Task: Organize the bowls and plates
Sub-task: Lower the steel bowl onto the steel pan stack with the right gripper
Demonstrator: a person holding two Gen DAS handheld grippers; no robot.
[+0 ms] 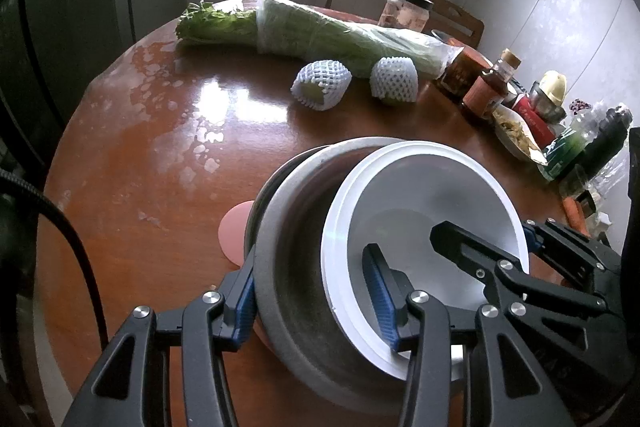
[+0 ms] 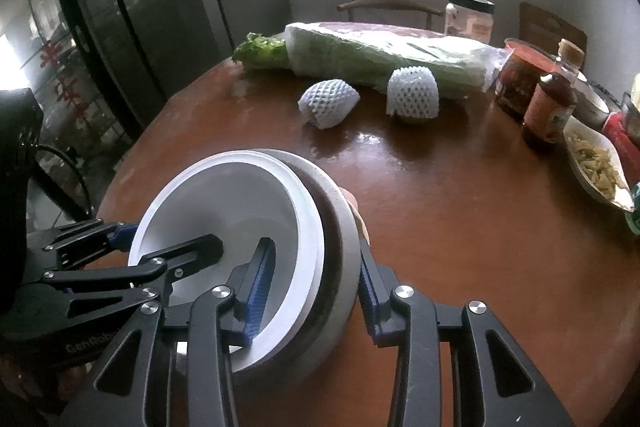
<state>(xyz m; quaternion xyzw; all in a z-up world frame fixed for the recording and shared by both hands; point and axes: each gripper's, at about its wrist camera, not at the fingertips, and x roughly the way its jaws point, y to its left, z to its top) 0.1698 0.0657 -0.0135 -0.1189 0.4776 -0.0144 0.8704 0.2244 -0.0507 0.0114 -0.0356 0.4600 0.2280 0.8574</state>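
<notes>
On the brown worktop [image 1: 168, 235], toward six o'clock, a white bowl [image 1: 420, 211] sat nested in a grey bowl [image 1: 296, 267] over a pink plate [image 1: 234, 227]. The left gripper [image 1: 316, 291] had its fingers clamped across the stack's near rims, one blue pad outside the grey wall, one inside the white bowl. The right gripper [image 2: 316, 279] gripped the opposite rims likewise. Bagged greens [image 2: 380, 55] lay at twelve o'clock, two foam-netted fruits [image 2: 330, 103] before them.

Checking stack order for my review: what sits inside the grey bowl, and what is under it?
A white bowl sits nested inside the grey bowl. A pink disc peeks out from beneath; most of it is covered.
</notes>
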